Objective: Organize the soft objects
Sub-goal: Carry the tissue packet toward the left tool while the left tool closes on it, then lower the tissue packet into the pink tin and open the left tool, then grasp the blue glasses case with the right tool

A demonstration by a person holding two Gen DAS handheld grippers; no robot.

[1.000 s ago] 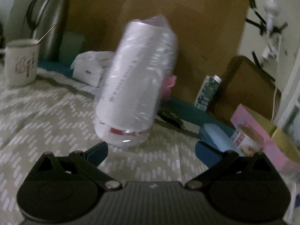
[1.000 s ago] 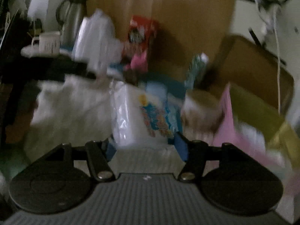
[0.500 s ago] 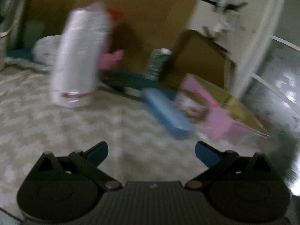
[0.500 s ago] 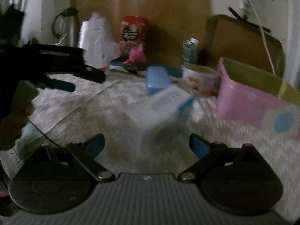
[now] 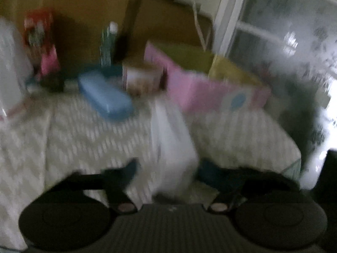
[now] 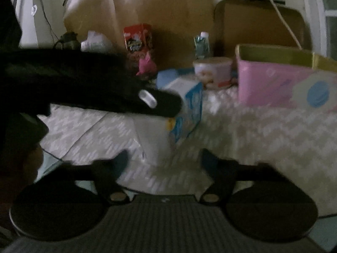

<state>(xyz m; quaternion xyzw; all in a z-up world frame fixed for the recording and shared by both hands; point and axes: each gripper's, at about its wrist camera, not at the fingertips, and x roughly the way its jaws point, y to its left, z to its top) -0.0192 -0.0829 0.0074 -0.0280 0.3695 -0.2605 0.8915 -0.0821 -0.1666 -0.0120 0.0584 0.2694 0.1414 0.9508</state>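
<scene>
A soft white pack with blue print [image 6: 179, 113] stands on the patterned tablecloth [image 6: 263, 130]. In the left wrist view the same pack [image 5: 172, 139] shows blurred between the fingers of my left gripper [image 5: 168, 168], which stands open around it; contact is unclear. My right gripper [image 6: 164, 160] is open just in front of the pack and holds nothing. The left gripper's dark body [image 6: 105, 92] crosses the right wrist view over the pack's top. A tall white plastic-wrapped roll [image 5: 8, 71] stands at the far left.
A pink and yellow box [image 6: 280, 78] stands open at the right. A blue case [image 5: 105, 97], a round tub [image 6: 212, 71], a red snack bag [image 6: 138, 38], a pink item [image 6: 147, 65] and a small carton [image 6: 202, 44] sit before brown cardboard [image 6: 160, 6].
The right gripper let go of the white pack, opened and pulled back. The left gripper swung right, away from the tall roll, and came down around the pack.
</scene>
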